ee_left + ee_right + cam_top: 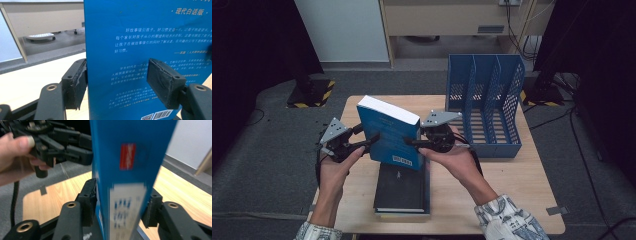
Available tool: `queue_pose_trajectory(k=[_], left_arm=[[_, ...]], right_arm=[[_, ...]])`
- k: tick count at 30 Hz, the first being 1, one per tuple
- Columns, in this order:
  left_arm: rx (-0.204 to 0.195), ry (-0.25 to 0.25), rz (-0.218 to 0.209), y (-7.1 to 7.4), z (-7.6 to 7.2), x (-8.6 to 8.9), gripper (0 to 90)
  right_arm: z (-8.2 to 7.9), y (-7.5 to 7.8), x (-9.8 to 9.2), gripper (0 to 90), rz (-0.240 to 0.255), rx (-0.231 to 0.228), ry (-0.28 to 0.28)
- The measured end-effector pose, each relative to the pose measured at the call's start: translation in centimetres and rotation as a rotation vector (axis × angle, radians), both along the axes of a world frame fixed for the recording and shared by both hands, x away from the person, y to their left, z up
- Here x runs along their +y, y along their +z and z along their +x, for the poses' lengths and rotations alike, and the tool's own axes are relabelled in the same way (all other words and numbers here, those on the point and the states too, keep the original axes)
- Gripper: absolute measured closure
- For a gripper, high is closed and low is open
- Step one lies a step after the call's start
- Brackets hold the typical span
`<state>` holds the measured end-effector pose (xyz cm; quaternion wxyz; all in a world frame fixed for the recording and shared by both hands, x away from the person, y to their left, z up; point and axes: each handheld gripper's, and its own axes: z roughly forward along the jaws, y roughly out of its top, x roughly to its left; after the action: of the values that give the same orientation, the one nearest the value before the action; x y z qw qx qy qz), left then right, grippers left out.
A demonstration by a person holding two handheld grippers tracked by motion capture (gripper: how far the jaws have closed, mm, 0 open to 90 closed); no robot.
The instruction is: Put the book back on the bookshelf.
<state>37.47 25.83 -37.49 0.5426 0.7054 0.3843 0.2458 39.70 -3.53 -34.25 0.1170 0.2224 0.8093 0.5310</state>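
A thick blue book (pixel 389 132) with white pages hangs tilted above the table, held from both sides. My left gripper (pixel 371 142) clamps its left edge; in the left gripper view the pads (pixel 165 81) press on the printed back cover (pixel 140 37). From the right, my right gripper (pixel 412 143) takes the book. In the right gripper view its pads (pixel 91 200) sit against both sides of the book (pixel 125 145), spine toward the camera. The left gripper (pixel 62 142) and its hand appear beyond, at the upper left of that view.
A stack of dark books (pixel 402 192) lies on the wooden table (pixel 512 190) right under the held book. A blue slotted file rack (pixel 484 105) stands at the back right of the table. Grey floor and black stands surround the table.
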Motion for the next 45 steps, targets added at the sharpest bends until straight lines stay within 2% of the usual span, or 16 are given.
queue_pose_trajectory(k=[4, 8, 12, 21, 22, 35, 37, 38, 39, 40, 43, 44, 45], left_arm=[[0.000, 0.003, -0.003, 0.0, -0.2, 0.0, 33.1], [0.002, 0.005, 0.005, 0.0, -0.3, 0.0, 33.1], [0.006, 0.009, 0.007, -0.1, -0.4, 0.0, 33.4], [0.010, 0.017, 0.016, -0.3, -0.5, -0.1, 33.2], [0.011, 0.016, 0.015, -0.3, -0.6, -0.1, 33.4], [0.012, 0.015, 0.028, -0.5, -0.7, -0.1, 33.4], [0.025, 0.010, 0.014, -0.8, -0.8, 0.1, 31.7], [0.037, 0.034, 0.011, -1.5, -1.1, 0.3, 28.0], [0.037, 0.034, 0.011, -1.5, -1.1, 0.3, 24.8], [0.043, 0.049, 0.022, -2.0, -1.4, 0.5, 24.8], [0.075, 0.093, 0.047, -4.1, -2.5, 1.4, 17.7], [0.097, 0.136, 0.069, -6.0, -3.2, 2.4, 16.4], [0.097, 0.136, 0.069, -6.0, -3.2, 2.4, 15.1]], right_arm=[[0.3, 0.3, 0.7, 44.5, 0.007, -0.017, 0.028], [0.4, 0.6, 1.3, 40.4, -0.002, -0.035, 0.032], [0.7, 0.9, 1.7, 39.0, 0.013, -0.035, 0.058], [1.4, 1.3, 2.2, 47.4, 0.037, -0.033, 0.062], [1.5, 1.2, 2.2, 49.4, 0.053, -0.030, 0.062], [1.9, 0.8, 2.8, 56.5, 0.093, -0.035, 0.065], [1.9, 0.8, 2.8, 57.8, 0.092, -0.041, 0.067], [2.0, 0.8, 2.8, 58.2, 0.095, -0.041, 0.073], [2.0, 0.8, 2.8, 58.2, 0.095, -0.041, 0.073], [2.0, 0.8, 2.8, 58.4, 0.097, -0.039, 0.072], [2.0, 0.8, 2.7, 59.0, 0.094, -0.042, 0.078], [2.0, 0.8, 2.7, 59.0, 0.093, -0.042, 0.081], [2.0, 0.8, 2.7, 59.0, 0.093, -0.042, 0.081]])
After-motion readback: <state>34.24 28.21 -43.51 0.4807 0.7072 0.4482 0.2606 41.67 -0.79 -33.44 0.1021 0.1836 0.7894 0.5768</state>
